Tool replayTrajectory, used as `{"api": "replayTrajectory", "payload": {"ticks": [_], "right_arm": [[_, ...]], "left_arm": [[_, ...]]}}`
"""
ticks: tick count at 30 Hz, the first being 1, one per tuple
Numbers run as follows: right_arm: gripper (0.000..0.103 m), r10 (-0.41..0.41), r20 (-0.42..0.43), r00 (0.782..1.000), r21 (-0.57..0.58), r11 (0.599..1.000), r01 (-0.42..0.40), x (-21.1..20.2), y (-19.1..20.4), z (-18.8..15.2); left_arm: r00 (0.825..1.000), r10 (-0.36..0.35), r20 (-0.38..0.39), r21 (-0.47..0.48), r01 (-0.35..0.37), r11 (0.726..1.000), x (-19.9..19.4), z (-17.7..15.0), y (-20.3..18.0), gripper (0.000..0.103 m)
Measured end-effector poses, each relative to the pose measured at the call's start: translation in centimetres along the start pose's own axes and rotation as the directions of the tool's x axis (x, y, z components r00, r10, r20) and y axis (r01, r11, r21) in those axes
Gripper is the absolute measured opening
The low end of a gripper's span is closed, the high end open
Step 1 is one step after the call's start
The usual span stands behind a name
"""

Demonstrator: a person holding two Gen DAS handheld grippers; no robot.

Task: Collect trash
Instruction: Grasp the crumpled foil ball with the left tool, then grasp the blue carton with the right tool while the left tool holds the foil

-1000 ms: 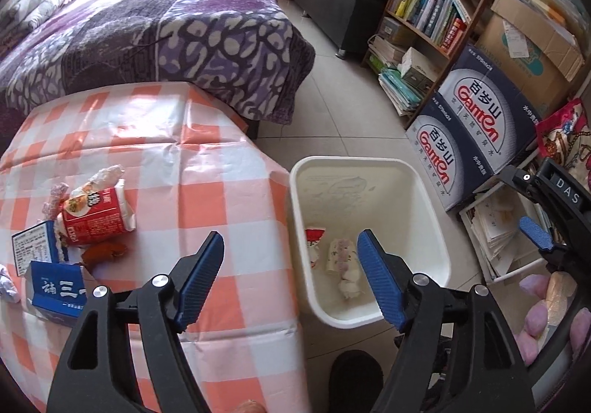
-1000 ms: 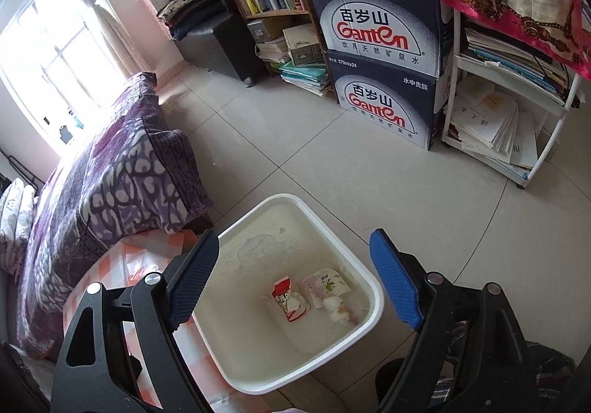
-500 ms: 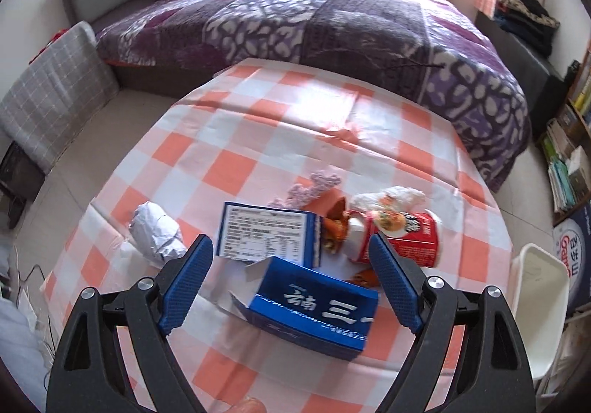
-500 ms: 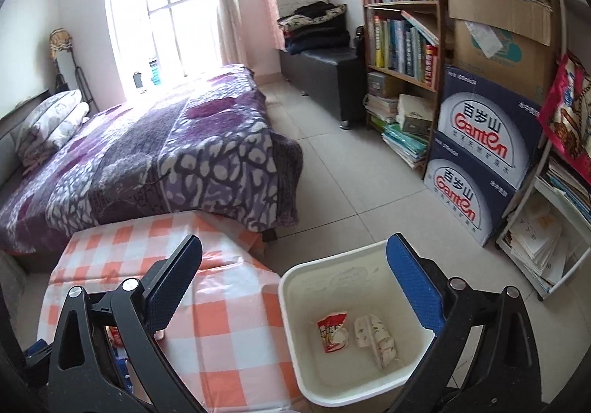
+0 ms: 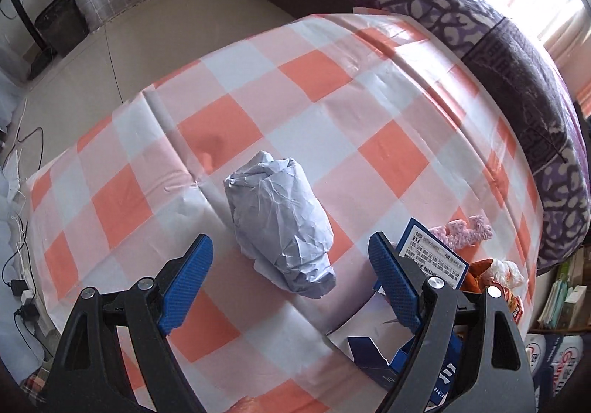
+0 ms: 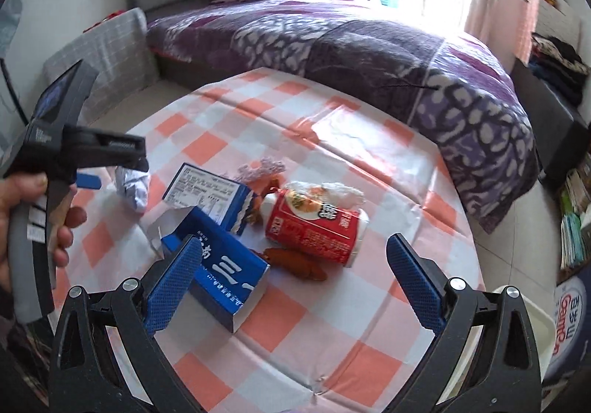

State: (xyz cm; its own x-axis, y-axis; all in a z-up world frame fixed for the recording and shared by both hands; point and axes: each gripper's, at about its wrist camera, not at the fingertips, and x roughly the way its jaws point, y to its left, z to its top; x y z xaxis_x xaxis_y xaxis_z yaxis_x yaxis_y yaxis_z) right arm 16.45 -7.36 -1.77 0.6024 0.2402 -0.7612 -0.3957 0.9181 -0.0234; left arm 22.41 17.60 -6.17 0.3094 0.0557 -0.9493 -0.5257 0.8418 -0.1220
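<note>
the left gripper (image 5: 290,265) is hovering, fingers spread, over the crumpled paper ball (image 5: 280,224) lying on the worktop (image 5: 332,88); next it needs lowering and closing. the right gripper (image 6: 291,276) is idling, fingers spread.

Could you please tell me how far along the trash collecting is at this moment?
Neither tool holds anything. The left tool is open around the crumpled paper, not yet gripping. The right tool is open. The blue box, red cup and wrappers remain on the table.
</note>
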Motion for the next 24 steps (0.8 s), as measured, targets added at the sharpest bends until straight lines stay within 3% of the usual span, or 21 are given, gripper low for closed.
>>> {"api": "replayTrajectory", "payload": {"ticks": [6, 8, 9, 10, 14, 18, 21, 24], "right_arm": [[0.096, 0.064, -0.08, 0.995, -0.137, 0.988, -0.075, 2.9, 3.1, 0.3], [0.096, 0.084, -0.105, 0.991, -0.17, 0.98, -0.101, 3.8, 3.9, 0.4], [0.096, 0.092, -0.115, 0.989, -0.187, 0.976, -0.112, 4.3, 4.0, 0.3], [0.096, 0.103, -0.128, 0.986, -0.207, 0.97, -0.128, 4.7, 4.4, 0.3], [0.096, 0.118, -0.177, 0.977, -0.286, 0.944, -0.166, 5.8, 5.9, 0.0], [0.096, 0.136, -0.22, 0.966, -0.272, 0.942, -0.195, 7.0, 6.2, -0.4], [0.096, 0.107, -0.251, 0.962, -0.289, 0.94, -0.18, 7.9, 6.8, -1.0], [0.084, 0.042, -0.252, 0.967, -0.33, 0.936, -0.127, 8.5, 7.6, -1.5]], "left_arm": [[0.999, -0.025, -0.045, -0.02, 0.024, 1.0, 1.7, 0.8, 0.8, 0.083], [0.997, -0.037, -0.062, 0.0, 0.037, 0.999, 2.2, 0.9, 0.8, 0.072], [0.996, -0.044, -0.08, 0.011, 0.045, 0.999, 2.5, 1.0, 0.8, 0.058], [0.994, -0.06, -0.094, 0.019, 0.062, 0.998, 2.8, 1.0, 0.8, 0.056], [0.993, -0.085, -0.082, 0.061, 0.09, 0.994, 2.2, 1.1, 0.8, 0.053], [0.988, -0.13, -0.079, 0.08, 0.136, 0.987, 1.0, 1.1, 1.1, 0.052], [0.986, -0.151, -0.073, 0.086, 0.158, 0.984, 0.0, 1.2, 1.3, 0.052], [0.985, -0.164, -0.059, 0.082, 0.168, 0.982, -0.9, 1.4, 1.7, 0.053]]}}
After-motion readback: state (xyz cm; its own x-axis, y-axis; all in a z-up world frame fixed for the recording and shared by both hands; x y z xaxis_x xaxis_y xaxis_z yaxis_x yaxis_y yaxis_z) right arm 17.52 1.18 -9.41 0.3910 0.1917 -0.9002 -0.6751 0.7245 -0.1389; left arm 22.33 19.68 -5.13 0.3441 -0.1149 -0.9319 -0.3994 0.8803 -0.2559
